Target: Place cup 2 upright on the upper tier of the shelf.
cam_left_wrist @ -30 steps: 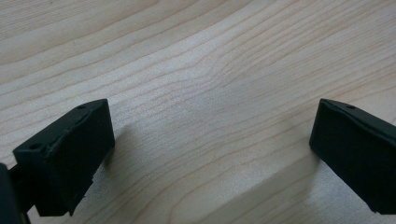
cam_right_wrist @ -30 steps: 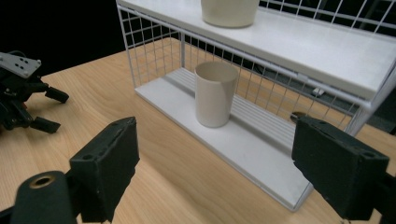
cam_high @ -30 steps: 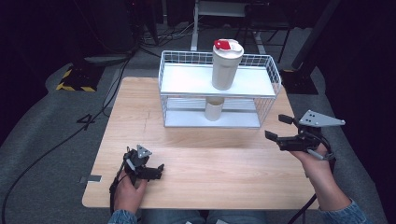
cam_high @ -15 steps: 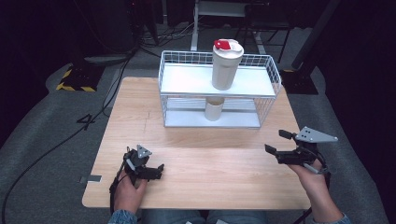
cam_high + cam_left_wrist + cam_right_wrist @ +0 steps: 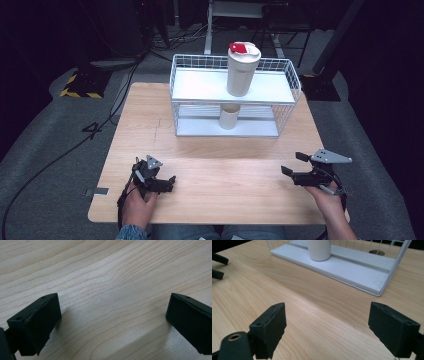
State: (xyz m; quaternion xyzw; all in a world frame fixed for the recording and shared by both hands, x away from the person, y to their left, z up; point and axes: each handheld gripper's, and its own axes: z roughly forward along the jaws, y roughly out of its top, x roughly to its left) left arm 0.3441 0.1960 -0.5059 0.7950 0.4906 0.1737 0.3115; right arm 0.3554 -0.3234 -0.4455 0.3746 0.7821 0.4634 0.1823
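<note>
The jaws of both grippers are seen spread apart with nothing between them: in the left gripper view bare wood grain lies between the jaws of the left gripper (image 5: 112,322), and in the right gripper view the jaws of the right gripper (image 5: 327,325) frame only the tabletop (image 5: 294,302). In the high view both are held low at the near edge of the tabletop, the left gripper at the near left, kept where it was a second ago. The right gripper has been brought down and back from a raised position at the right edge to just above the wood.

Farther off, the small white cup (image 5: 230,117) stands on the lower shelf of the white wire rack (image 5: 285,107), well apart from both grippers, and the tall tumbler (image 5: 242,70) with the red lid (image 5: 241,48) stands upright on the upper shelf. Since both grippers are empty and withdrawn, the placing is judged finished or paused.
</note>
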